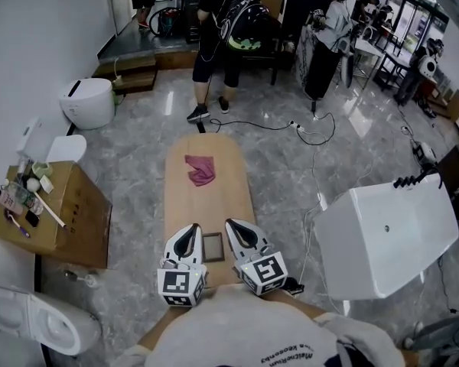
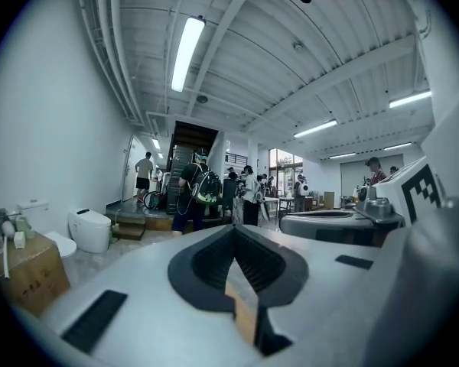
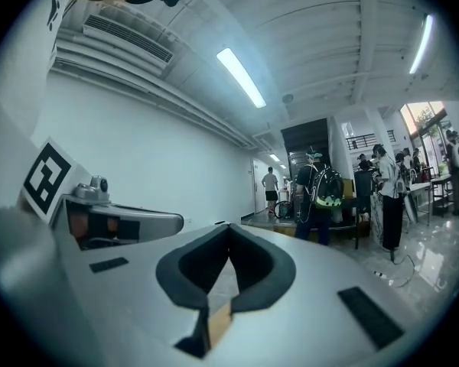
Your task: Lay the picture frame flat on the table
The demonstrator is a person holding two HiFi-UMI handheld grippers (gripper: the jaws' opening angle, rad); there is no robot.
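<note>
Table (image 1: 206, 197): light wood, matt, smooth. Picture frame (image 1: 213, 248): dark brown rim, wood-look, dull. Cloth (image 1: 200, 169): pink fabric, soft, crumpled. Left gripper (image 1: 192, 228) & right gripper (image 1: 230, 224): pale grey plastic shells, matt, smooth. Their pads (image 2: 264, 270) are black, ribbed, rubber-like. Floor (image 1: 283, 159): grey marble-look tiles, polished, v. glossy w/ reflections. Box (image 1: 76, 212): brown cardboard, matt. Toilet (image 1: 88, 102) & bathtub (image 1: 390, 228): white, smooth, glossy, ceramic-look.

Frame (image 1: 213, 247) lies on the table's (image 1: 206, 205) near end, with the left gripper (image 1: 190, 235) at its 9 o'clock and the right gripper (image 1: 237, 232) at 3. Cloth (image 1: 200, 169) on the table at 12 o'clock. Beside the table, box (image 1: 69, 216) at 9 o'clock, tub (image 1: 390, 232) at 3.
</note>
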